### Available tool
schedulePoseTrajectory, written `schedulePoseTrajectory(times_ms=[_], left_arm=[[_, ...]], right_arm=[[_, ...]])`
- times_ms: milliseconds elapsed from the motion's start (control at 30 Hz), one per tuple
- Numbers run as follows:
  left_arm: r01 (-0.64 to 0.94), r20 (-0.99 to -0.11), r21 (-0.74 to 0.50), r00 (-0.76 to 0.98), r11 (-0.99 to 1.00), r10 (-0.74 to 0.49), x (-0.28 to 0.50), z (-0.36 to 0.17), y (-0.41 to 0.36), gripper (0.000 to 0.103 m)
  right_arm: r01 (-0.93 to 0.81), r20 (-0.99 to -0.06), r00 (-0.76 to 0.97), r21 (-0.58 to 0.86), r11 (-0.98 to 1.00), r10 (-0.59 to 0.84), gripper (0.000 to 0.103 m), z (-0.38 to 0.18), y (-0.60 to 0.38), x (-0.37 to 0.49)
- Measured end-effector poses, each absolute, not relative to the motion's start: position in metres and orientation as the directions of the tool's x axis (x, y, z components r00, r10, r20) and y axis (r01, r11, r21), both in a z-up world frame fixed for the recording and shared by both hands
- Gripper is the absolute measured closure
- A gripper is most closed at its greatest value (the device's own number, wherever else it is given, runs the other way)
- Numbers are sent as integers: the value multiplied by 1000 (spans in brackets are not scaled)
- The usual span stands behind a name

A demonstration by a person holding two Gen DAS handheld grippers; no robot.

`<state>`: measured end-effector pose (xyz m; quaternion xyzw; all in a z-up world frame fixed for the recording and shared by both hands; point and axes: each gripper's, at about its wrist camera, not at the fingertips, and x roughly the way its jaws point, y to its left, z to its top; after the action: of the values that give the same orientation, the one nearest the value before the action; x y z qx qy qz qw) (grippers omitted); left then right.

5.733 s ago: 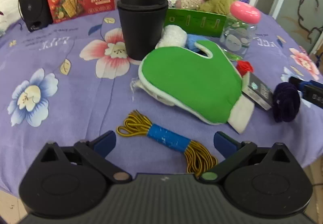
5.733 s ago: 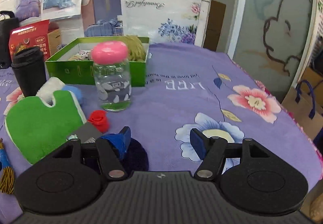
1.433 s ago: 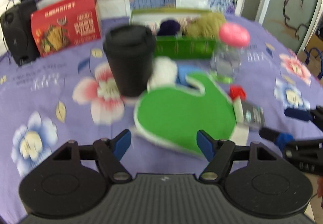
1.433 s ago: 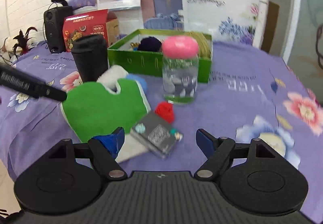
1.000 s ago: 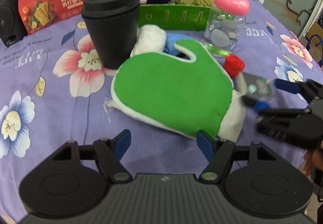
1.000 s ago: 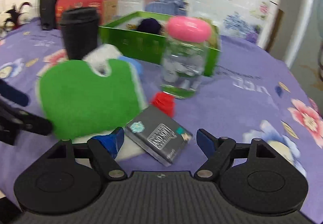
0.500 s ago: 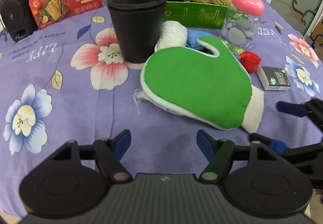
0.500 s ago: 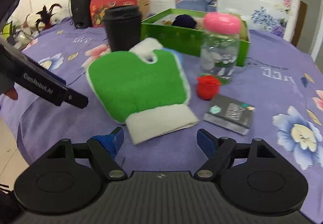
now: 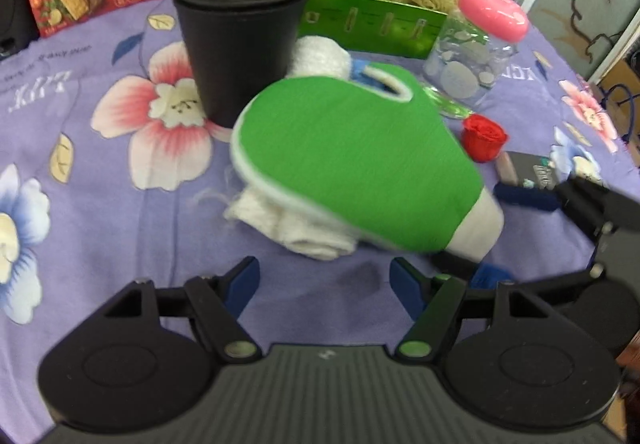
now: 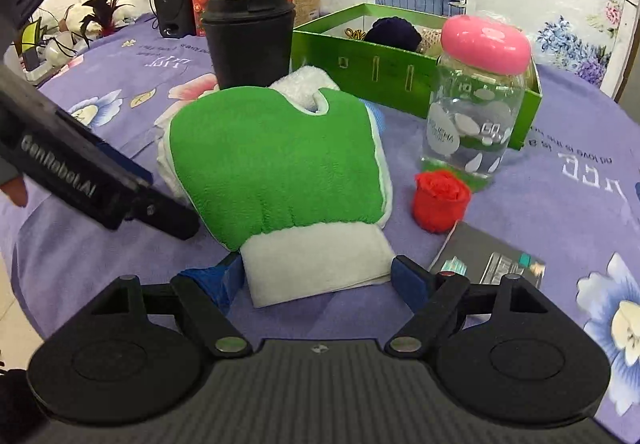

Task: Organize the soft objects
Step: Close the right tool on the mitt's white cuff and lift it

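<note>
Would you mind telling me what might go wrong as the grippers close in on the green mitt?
The green mitt lies against the black cup, so dragging it may tip the cup. The red rose and glass jar stand close beside it and could be knocked. The right gripper straddles only the white cuff, so the mitt may slip.

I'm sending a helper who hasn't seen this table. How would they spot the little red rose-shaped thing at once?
Start at the green box at the back of the purple flowered tablecloth. In front of it stands a clear jar with a pink lid; the red rose sits at the jar's foot, right of the green mitt. It is the only small red thing there, with folded petals on top.
</note>
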<state>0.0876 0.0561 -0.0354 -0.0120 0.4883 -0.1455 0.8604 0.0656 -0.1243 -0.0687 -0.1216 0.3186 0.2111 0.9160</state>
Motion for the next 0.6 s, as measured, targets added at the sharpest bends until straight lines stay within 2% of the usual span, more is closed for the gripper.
schedulePoseTrajectory(times_ms=[133, 233, 300, 600], left_arm=[[228, -835, -161, 487, 960, -256, 90, -34, 63, 31], [215, -834, -162, 493, 963, -250, 91, -32, 69, 31], [203, -831, -162, 499, 966, -245, 92, -31, 73, 31], [125, -811, -156, 549, 980, -199, 79, -12, 115, 31]], right_arm=[[-513, -689, 648, -79, 855, 325, 33, -74, -120, 90], [-518, -694, 620, -11, 855, 367, 31, -75, -124, 104], [-528, -698, 615, -20, 849, 366, 31, -74, -119, 104], [-740, -683, 414, 131, 660, 601, 31, -62, -81, 48]])
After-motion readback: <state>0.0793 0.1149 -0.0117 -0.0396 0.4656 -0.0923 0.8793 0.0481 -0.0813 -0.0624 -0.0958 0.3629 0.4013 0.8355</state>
